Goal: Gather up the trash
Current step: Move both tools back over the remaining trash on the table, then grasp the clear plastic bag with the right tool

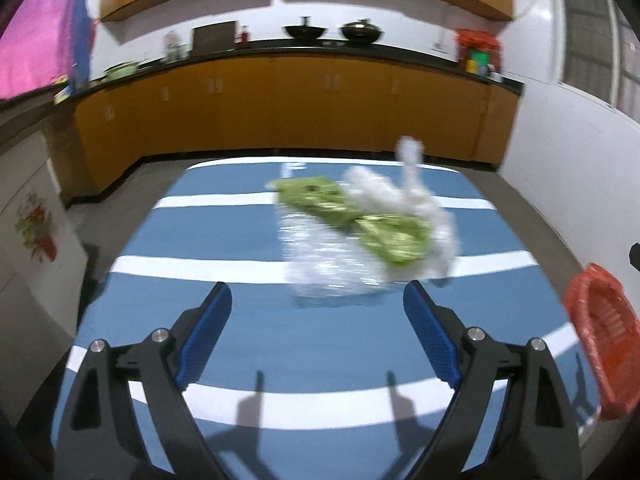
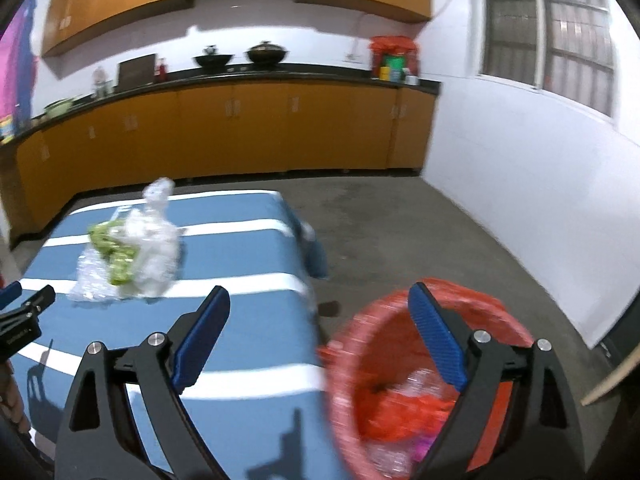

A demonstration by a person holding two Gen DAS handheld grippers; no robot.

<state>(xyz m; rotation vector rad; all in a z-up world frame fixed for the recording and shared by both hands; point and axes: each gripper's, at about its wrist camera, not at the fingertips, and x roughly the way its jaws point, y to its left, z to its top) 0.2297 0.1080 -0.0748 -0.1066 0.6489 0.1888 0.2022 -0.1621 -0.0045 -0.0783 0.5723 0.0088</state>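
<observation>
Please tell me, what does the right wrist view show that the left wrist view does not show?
Only the right wrist view looks into the red bin, which stands on the floor beside the table and already holds some trash; it also shows the left gripper at its edge. Only the left wrist view shows the left gripper from behind, jaws open and empty. Both show the striped blue table, the trash pile of clear plastic and green wrapper, and the orange cabinets. The right gripper is open too.
</observation>
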